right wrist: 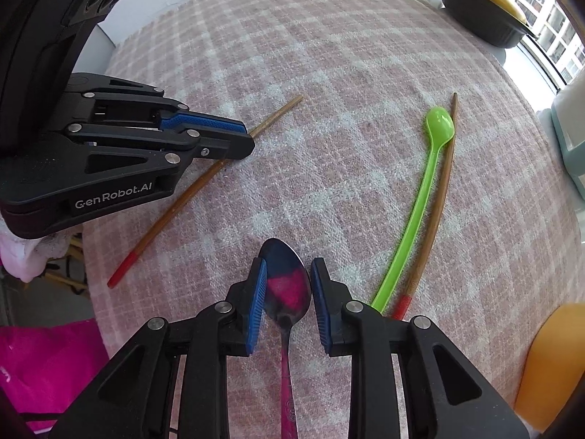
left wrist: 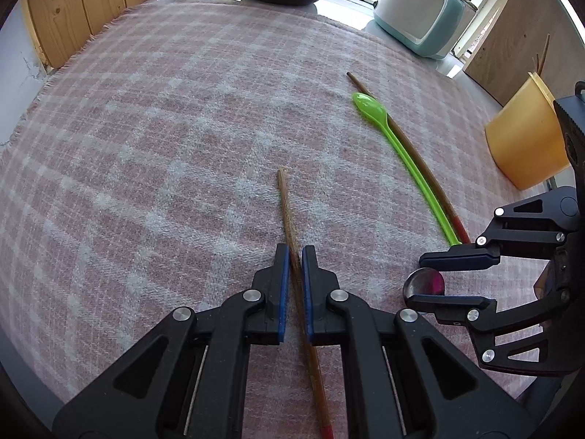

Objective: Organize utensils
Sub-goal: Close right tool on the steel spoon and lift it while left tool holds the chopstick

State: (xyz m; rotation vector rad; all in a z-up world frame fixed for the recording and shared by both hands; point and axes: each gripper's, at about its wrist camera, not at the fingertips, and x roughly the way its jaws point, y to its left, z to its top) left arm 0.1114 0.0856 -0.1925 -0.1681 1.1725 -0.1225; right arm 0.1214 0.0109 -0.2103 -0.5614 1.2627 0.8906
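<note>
Chopstick (left wrist: 289, 216) lay clamped between the near-closed pads of the left gripper (left wrist: 295, 256), tip on the plaid cloth (left wrist: 164, 128). Just right of that chopstick, the right gripper (right wrist: 286, 281) straddled a metal spoon (right wrist: 285, 285), jaws narrow w/ the bowl between them; pads close, but a firm pinch couldn't be told. Further right of the chopstick: green spoon (left wrist: 369, 108) touching a 2nd chopstick (left wrist: 413, 150), then the yellow cup (left wrist: 526, 139). Step looked like pick-up; next prob. needs lift & carry to the cup.
</note>
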